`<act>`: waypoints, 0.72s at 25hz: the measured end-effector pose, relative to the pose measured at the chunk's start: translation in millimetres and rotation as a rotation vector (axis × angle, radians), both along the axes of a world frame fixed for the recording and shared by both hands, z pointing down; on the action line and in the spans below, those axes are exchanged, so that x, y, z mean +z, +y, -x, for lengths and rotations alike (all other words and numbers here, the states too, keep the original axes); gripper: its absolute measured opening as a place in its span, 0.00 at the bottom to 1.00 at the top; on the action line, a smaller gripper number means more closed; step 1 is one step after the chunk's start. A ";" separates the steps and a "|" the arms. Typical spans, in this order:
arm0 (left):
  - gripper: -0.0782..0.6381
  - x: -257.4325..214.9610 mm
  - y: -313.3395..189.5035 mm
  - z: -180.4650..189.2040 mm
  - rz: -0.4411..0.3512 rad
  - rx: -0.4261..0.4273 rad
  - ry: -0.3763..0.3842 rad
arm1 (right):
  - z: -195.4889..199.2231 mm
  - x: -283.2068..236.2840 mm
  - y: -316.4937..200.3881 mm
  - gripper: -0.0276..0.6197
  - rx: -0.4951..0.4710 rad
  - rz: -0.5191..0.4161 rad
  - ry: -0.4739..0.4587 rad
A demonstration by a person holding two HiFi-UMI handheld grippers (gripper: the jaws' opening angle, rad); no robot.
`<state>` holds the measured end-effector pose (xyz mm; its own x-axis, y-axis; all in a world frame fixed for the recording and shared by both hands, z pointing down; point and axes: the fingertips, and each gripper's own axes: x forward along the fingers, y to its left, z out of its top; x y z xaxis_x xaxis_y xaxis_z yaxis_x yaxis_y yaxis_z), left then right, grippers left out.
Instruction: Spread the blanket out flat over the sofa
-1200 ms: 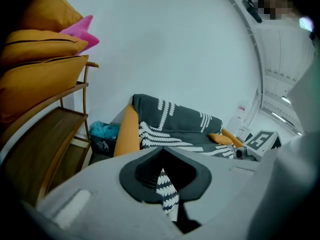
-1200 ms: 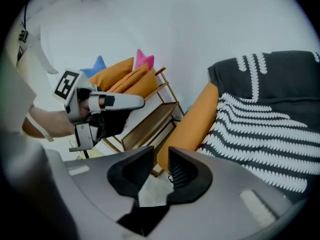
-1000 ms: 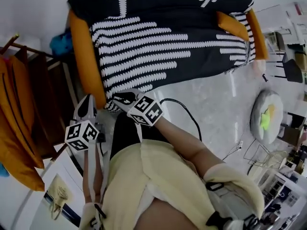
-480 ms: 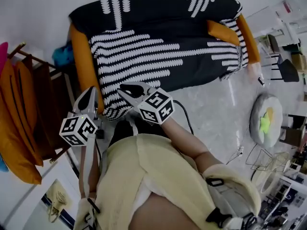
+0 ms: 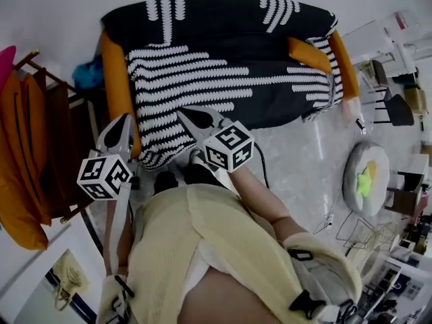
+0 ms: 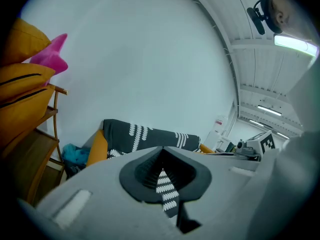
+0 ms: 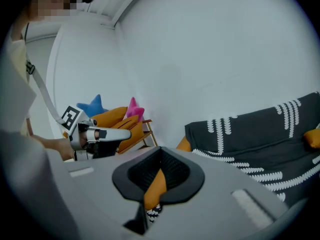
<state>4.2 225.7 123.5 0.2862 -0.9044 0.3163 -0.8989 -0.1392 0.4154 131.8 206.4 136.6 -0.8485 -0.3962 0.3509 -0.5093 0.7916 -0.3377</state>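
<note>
Blanket point(image 5: 223, 66) — black with white ribbed stripes — lies draped over the orange sofa point(image 5: 116, 79), covering its back and seat, the near-left corner hanging down the front. Just near that corner hover the left gripper point(image 5: 121, 123) and right gripper point(image 5: 187, 115), each with jaws pressed together, empty. Left of the sofa, a wooden rack point(image 5: 50, 93) holds orange cushions point(image 5: 20, 160).

Holds the left gripper point(image 5: 123, 119) out at the left, jaws together with nothing gripped. Holds the right gripper point(image 5: 183, 113) near it on the right, jaws just closed, pressed together and empty. Points both toward the far side, tilted slightly down. Stretches the bare right forearm point(image 5: 260, 194) forward behind its gripper.
</note>
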 end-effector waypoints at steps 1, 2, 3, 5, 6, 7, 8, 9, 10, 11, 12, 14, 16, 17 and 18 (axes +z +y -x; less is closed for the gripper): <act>0.11 0.6 0.2 0.0 0.000 0.000 0.000 | -1.6 -1.6 -1.1 0.05 0.006 -0.007 -0.003; 0.11 1.4 0.8 0.1 0.003 0.000 0.000 | -3.1 -2.8 -2.0 0.05 0.012 -0.008 -0.009; 0.11 1.9 1.6 0.2 0.005 0.000 -0.001 | -5.0 -3.8 -2.8 0.05 0.020 -0.005 -0.014; 0.11 1.4 3.1 0.7 0.009 0.000 -0.006 | -10.5 -5.1 -5.3 0.05 0.043 0.005 -0.018; 0.11 1.0 3.5 1.0 0.011 0.000 -0.009 | -14.2 -5.0 -7.3 0.05 0.058 0.010 -0.015; 0.11 1.1 3.6 1.7 0.012 -0.001 -0.012 | -18.1 -4.5 -9.6 0.05 0.073 0.013 -0.009; 0.11 1.8 3.6 2.9 0.014 -0.003 -0.014 | -21.7 -3.7 -12.0 0.05 0.088 0.016 -0.002; 0.11 2.7 3.7 4.4 0.015 -0.004 -0.016 | -24.3 -2.9 -14.0 0.05 0.100 0.017 0.005; 0.11 3.6 4.0 6.1 0.017 -0.006 -0.018 | -26.0 -2.3 -15.7 0.05 0.109 0.019 0.009; 0.11 4.7 4.3 7.8 0.019 -0.009 -0.020 | -27.0 -1.9 -17.1 0.05 0.115 0.021 0.012; 0.11 6.2 4.5 9.2 0.022 -0.011 -0.022 | -27.9 -1.6 -18.7 0.05 0.121 0.021 0.016; 0.11 11.0 4.6 10.3 0.032 -0.015 -0.021 | -30.3 -0.2 -21.3 0.05 0.132 0.020 0.029; 0.11 15.9 4.0 9.1 0.045 -0.018 -0.013 | -35.0 1.6 -23.9 0.05 0.142 0.022 0.044; 0.11 17.5 2.7 8.2 0.050 -0.018 -0.012 | -37.7 2.1 -26.1 0.05 0.146 0.023 0.050; 0.11 18.4 0.8 7.7 0.053 -0.019 -0.013 | -40.4 2.3 -28.8 0.05 0.151 0.023 0.054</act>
<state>-3.5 226.5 142.0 0.2648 -0.8914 0.3678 -0.9064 -0.0998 0.4105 172.2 177.6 138.8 -0.7595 -0.5088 0.4053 -0.6397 0.6972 -0.3236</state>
